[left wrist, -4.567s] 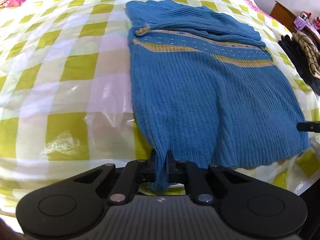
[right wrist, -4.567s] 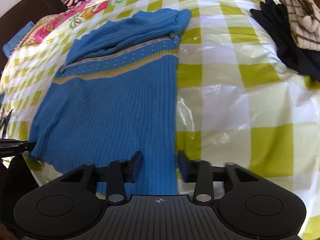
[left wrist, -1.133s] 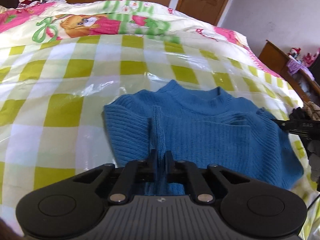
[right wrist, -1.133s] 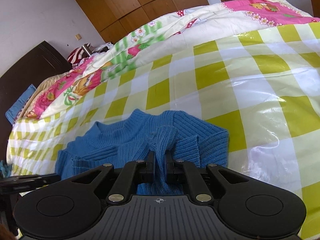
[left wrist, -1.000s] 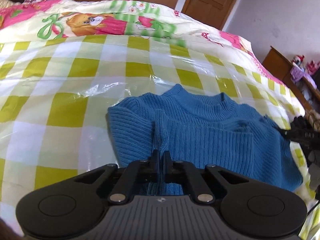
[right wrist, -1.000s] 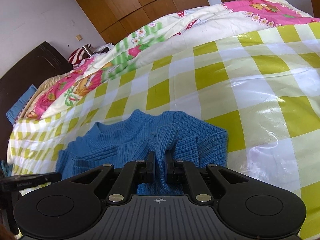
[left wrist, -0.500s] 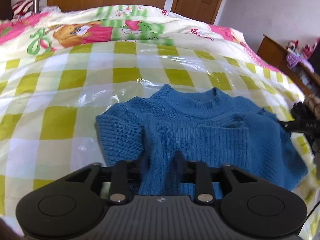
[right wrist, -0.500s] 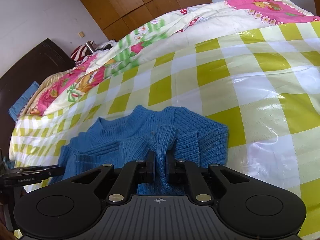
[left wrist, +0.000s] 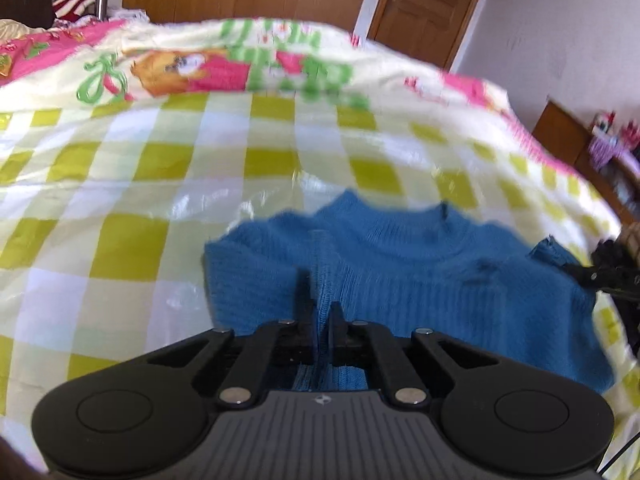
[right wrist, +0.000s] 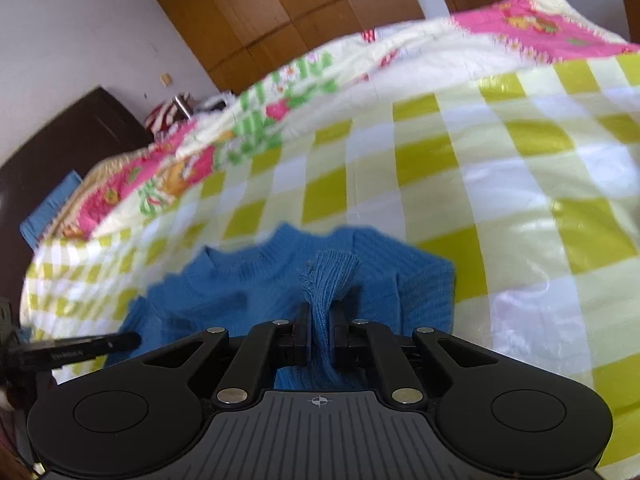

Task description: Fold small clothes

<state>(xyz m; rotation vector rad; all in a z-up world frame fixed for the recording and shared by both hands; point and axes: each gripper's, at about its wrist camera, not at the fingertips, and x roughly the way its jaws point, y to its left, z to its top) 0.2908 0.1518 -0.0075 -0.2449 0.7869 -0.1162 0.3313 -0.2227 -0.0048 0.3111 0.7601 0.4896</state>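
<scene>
A blue knitted sweater (left wrist: 440, 280) lies folded on the yellow-and-white checked bed cover, its collar pointing away from me; it also shows in the right wrist view (right wrist: 248, 280). My left gripper (left wrist: 320, 312) is shut on a pinched ridge of the sweater near its left edge. My right gripper (right wrist: 320, 316) is shut on a raised fold of the sweater near its right edge. The right gripper's tip shows at the right of the left wrist view (left wrist: 600, 276), and the left gripper's tip shows at the left of the right wrist view (right wrist: 80, 350).
The checked plastic cover (left wrist: 160, 168) spreads all around the sweater. A cartoon-print quilt (left wrist: 192, 64) lies at the far end of the bed. Dark clothes (left wrist: 616, 252) lie right of the sweater. Wooden wardrobes (right wrist: 304, 12) and a dark headboard (right wrist: 68, 136) stand beyond.
Half a second ago the left jaws stood open over the sweater; now they are shut on it. The right gripper stays shut on its fold. Both views have tilted up slightly.
</scene>
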